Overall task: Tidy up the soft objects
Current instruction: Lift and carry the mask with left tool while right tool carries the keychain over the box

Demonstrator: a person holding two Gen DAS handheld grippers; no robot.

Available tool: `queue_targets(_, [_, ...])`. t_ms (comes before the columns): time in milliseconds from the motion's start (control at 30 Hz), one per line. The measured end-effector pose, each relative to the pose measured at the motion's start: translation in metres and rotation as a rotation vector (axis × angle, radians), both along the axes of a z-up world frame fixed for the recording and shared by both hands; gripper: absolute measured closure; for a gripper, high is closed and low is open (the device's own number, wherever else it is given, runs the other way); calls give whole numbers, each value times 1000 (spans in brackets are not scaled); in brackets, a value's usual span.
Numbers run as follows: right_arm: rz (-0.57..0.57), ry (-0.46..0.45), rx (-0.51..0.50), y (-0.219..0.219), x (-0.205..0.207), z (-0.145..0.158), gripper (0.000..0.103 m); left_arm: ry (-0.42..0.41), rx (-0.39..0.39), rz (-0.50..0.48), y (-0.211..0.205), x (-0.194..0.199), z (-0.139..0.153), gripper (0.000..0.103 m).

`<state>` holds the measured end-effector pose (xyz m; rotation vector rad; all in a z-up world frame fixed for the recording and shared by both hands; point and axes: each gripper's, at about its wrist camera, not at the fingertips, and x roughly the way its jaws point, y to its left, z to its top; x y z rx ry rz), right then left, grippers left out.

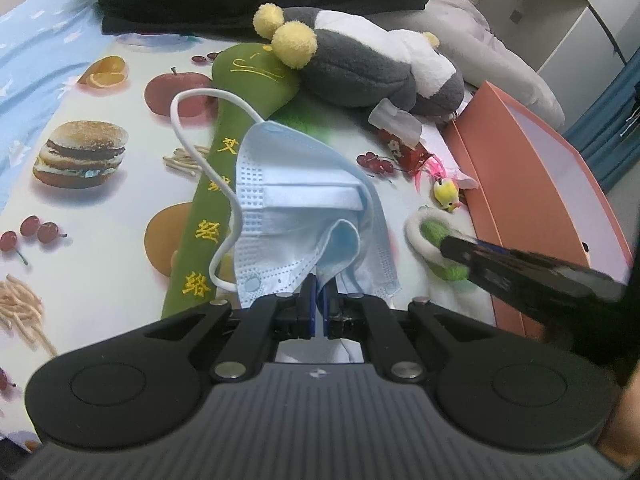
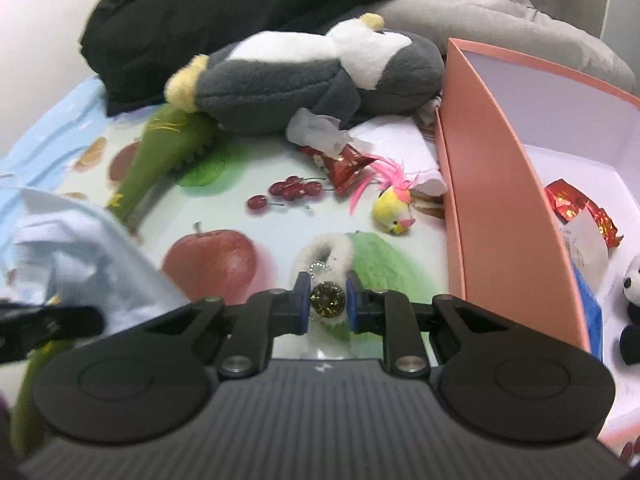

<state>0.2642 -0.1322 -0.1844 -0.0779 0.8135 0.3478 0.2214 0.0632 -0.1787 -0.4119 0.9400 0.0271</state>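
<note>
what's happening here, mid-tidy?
A person with two handheld grippers is sorting soft items on a fruit-print bedsheet. The left gripper is shut on a blue face mask. The right gripper is clamped on a fuzzy white ring with a gem, beside the pink box.

pale blue mask [image 1: 304, 200], salmon-pink box [image 2: 488, 184], fruit-print cloth [image 1: 100, 208]

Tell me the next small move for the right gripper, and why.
Probably lift it and carry it right, over the pink box. The right gripper looks closed on the fluffy white ring with the gem, still low over the printed cloth, and the box beside it already holds soft items.
</note>
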Motion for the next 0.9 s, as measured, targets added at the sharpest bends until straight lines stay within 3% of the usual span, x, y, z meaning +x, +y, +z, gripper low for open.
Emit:
queue_targets(133, [18, -7, 23, -7, -24, 10, 82, -2, 5, 9, -1, -10, 2, 99])
queue_targets(333, [13, 56, 124, -25, -54, 13, 82, 9, -1, 22, 1, -32, -3, 99])
queue_targets(533, [13, 74, 124, -28, -71, 13, 82, 18, -18, 9, -1, -45, -4, 99])
queue_targets(667, [4, 48, 130, -32, -79, 25, 82, 5, -17, -20, -7, -45, 8, 99])
queue_targets(900, [13, -64, 164, -45, -88, 76, 81, -56, 6, -101, -29, -31, 52, 99])
